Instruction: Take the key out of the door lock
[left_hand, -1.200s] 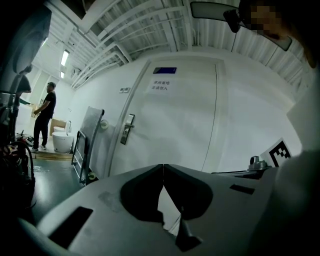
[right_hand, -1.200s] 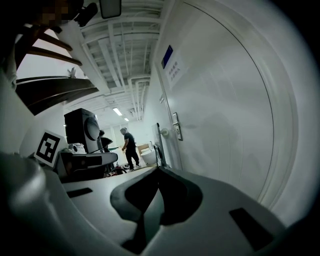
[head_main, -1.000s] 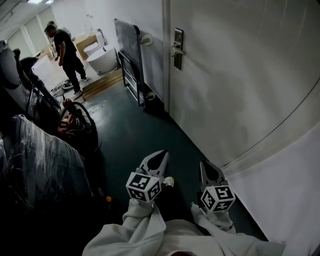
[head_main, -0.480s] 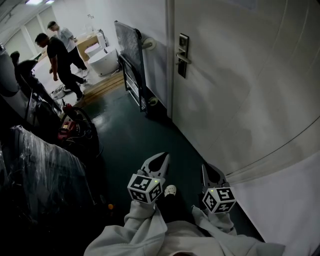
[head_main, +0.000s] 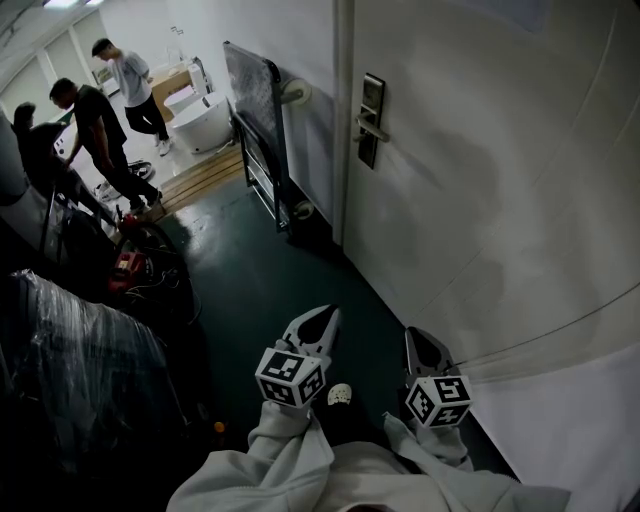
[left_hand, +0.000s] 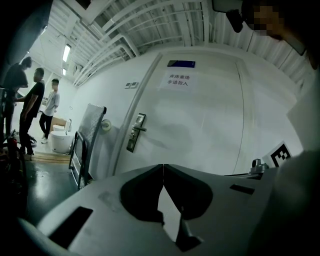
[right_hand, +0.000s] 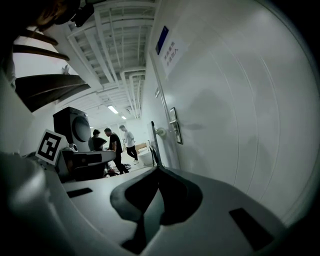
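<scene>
Two grippers, one door, one lock plate, three people.

The left gripper (head_main: 327, 313) and the right gripper (head_main: 413, 336) sit at 6 o'clock in the head view, side by side above the dark green floor (head_main: 265, 270). Each is carried on a pale sleeve (head_main: 290, 455). In the left gripper view, the left gripper (left_hand: 162, 166) has its jaws closed tip to tip with nothing between them. In the right gripper view, the jaws of the right gripper (right_hand: 157, 170) also meet and hold nothing.

The white door (head_main: 490, 190) fills the head view from 1 to 4 o'clock. Its dark lock plate (head_main: 372, 120) with a metal handle (head_main: 368, 125) lies at 1 o'clock, well apart from both grippers. The plate is upright and narrow; a key in it is too small to tell in any view. The left gripper view shows a paper notice (left_hand: 177, 80) on the door under a blue sign (left_hand: 181, 63).

A folded trolley (head_main: 258, 105) leans on the wall just beside the door frame, at 11 o'clock. Beyond it stands a white tub (head_main: 205, 122). The three people (head_main: 95, 130) are at 10 o'clock, and a plastic-wrapped bulk (head_main: 80, 350) is at 8 o'clock. Open floor lies between the grippers and the door.
</scene>
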